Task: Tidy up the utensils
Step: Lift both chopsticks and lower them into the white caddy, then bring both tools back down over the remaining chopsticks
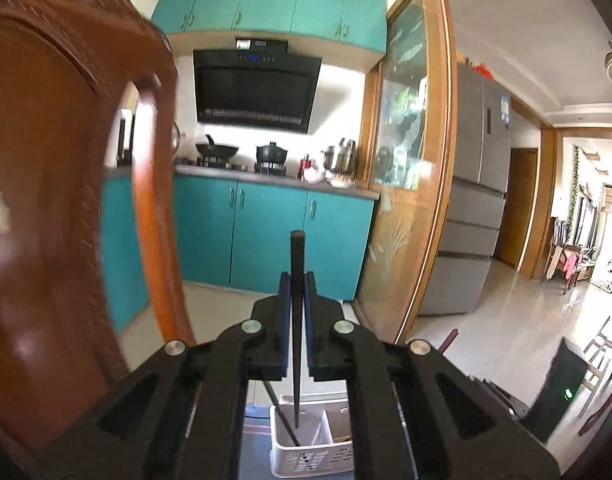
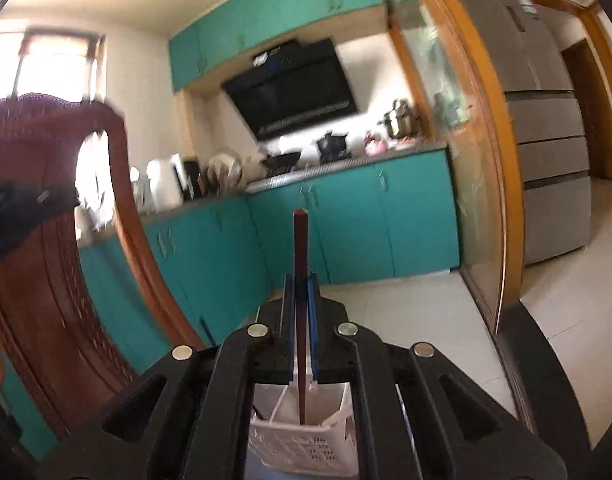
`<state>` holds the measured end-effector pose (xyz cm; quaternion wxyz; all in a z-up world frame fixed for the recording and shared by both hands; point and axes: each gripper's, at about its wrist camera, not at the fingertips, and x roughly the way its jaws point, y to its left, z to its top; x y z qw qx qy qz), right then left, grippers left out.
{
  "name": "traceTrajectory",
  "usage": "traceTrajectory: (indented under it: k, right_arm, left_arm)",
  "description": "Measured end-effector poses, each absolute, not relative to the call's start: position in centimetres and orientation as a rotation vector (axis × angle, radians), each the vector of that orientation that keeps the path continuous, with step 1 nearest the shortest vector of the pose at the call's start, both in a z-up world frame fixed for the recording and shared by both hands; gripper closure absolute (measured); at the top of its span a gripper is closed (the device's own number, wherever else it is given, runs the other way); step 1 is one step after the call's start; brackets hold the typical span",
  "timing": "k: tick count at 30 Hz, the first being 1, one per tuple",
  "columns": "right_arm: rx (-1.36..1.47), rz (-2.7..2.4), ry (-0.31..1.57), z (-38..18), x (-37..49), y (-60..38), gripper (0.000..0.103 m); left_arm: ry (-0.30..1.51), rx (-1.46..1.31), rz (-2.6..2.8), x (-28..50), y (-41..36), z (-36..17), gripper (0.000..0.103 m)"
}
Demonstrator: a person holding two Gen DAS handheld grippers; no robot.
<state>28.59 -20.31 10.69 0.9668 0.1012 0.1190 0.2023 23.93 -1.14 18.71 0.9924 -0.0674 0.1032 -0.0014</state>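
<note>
My left gripper [image 1: 297, 280] is shut on a black chopstick [image 1: 297, 264] that stands upright, its thin tip hanging over the left compartment of a white perforated utensil basket [image 1: 301, 458]. Another dark chopstick [image 1: 283, 420] leans in that compartment. My right gripper [image 2: 300, 280] is shut on a reddish-brown chopstick [image 2: 300, 248], also upright, its lower end down inside the white basket [image 2: 297, 448], near its divider. The basket's floor is hidden by the gripper bodies in both views.
A carved wooden chair back [image 1: 65, 200] rises close on the left, and shows in the right wrist view [image 2: 65, 280] too. Teal kitchen cabinets [image 1: 265, 232], a stove with pots [image 1: 241, 156] and a range hood lie ahead. A glass sliding door [image 1: 410, 160] and fridge [image 1: 478, 200] stand right.
</note>
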Motion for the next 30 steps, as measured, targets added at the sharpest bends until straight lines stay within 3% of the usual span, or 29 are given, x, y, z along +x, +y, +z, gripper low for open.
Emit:
traceTrajectory:
  k: [3,6,7,13,16,20,24,30]
  right_arm:
    - [0.16,0.399,0.285,9.8,28.7,-19.9,0.093]
    - [0.177,0.399,0.28,10.2,27.4,-20.3,0.063]
    - [0.197,0.403,0.259,10.6,26.9,-21.0,0.06]
    - [0.246,0.505,0.136,12.7,22.5,-23.9,0.059]
    - [0.27,0.682,0.221,12.7,21.7,-24.4,0.059]
    - [0.078,0.752,0.364,11.6,21.5,-21.4,0.059]
    - [-0.022,0.776,0.543,7.1,21.8,-17.6,0.059]
    - [-0.091,0.616,0.964,-5.9,25.4,-11.6,0.059]
  left_arm:
    - [0.277,-0.114,0.024,26.8,-2.4,15.8,0.096]
    - [0.332,-0.106,0.035,28.1,-2.9,13.2,0.096]
    - [0.344,-0.105,0.036,28.4,-3.0,12.7,0.096]
    - [0.413,-0.109,0.042,29.0,-2.3,9.8,0.096]
    - [0.433,-0.124,0.039,28.9,-1.5,9.2,0.095]
    - [0.411,-0.131,0.018,26.2,-0.2,8.9,0.071]
    - [0.357,-0.138,0.015,22.2,1.1,8.2,0.063]
    - [0.387,-0.104,0.12,17.8,2.4,1.3,0.063]
